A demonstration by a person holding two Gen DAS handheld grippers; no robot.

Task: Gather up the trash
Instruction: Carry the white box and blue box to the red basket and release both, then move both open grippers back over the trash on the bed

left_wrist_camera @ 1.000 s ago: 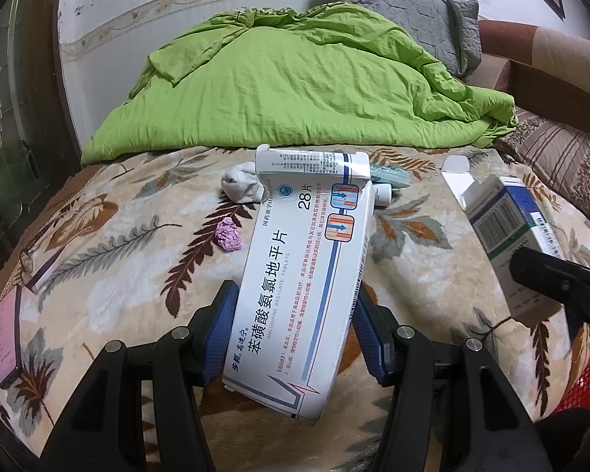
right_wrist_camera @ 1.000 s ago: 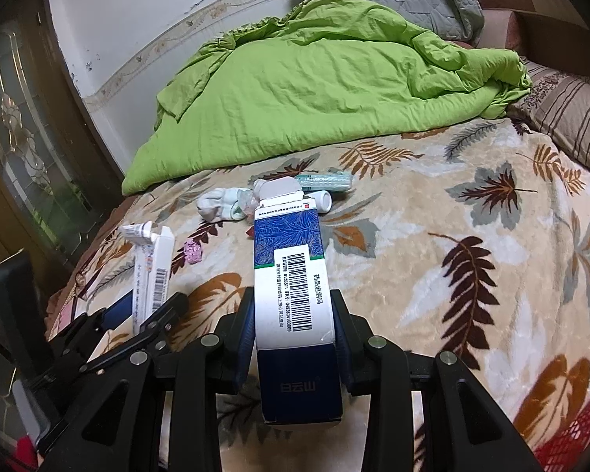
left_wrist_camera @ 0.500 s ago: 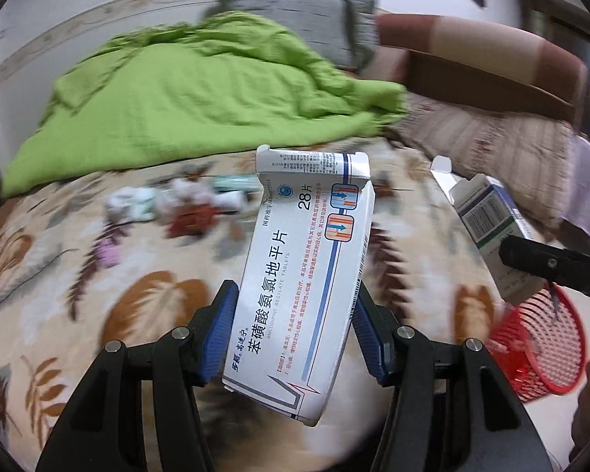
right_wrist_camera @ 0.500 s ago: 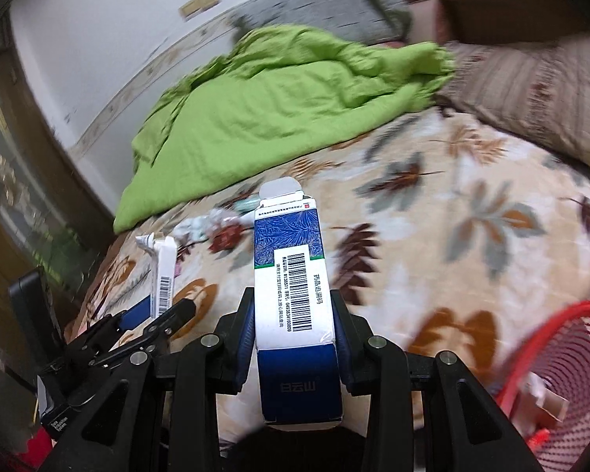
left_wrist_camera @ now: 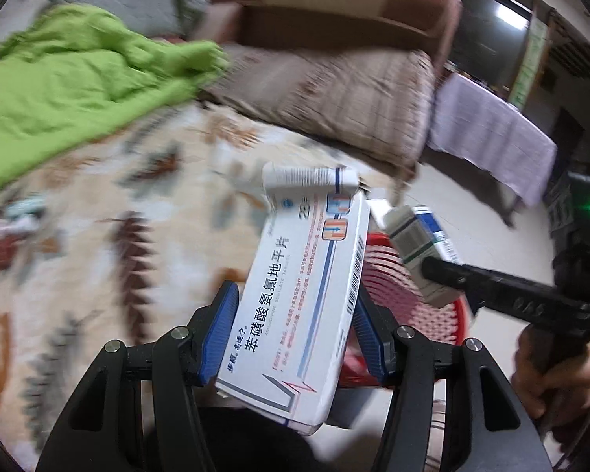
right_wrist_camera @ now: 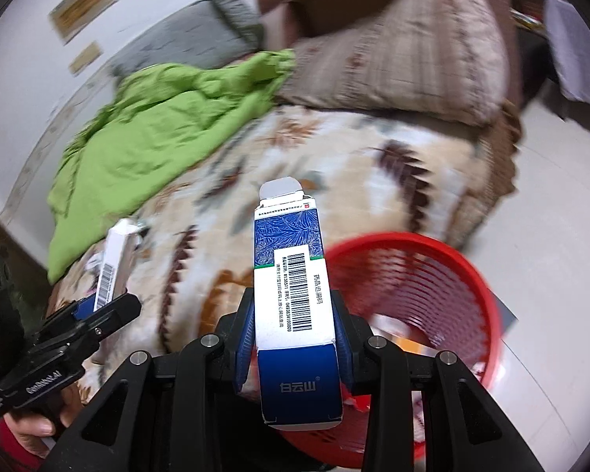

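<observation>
Right wrist view, nearest: the right gripper (right_wrist_camera: 293,348) was clamped on a blue-and-white medicine carton (right_wrist_camera: 291,303), its blue pads pressed flat on the carton's two narrow sides. The carton's long axis ran forward along the fingers, its open tuck flap at the far end and a barcode panel facing the camera. Just beyond and to the right of the fingertips, lower down on the floor, lay the red mesh basket (right_wrist_camera: 487,299), with scraps already inside; the right gripper appeared the nearer of the two to it.

Left wrist view: the left gripper (left_wrist_camera: 295,338) was likewise clamped on a white tablet box (left_wrist_camera: 299,291), held slightly askew, long axis forward, far flap open. The basket rim (left_wrist_camera: 458,318) showed beyond and right of its fingers. Farther off lay the leaf-patterned bedspread (right_wrist_camera: 334,145).
</observation>
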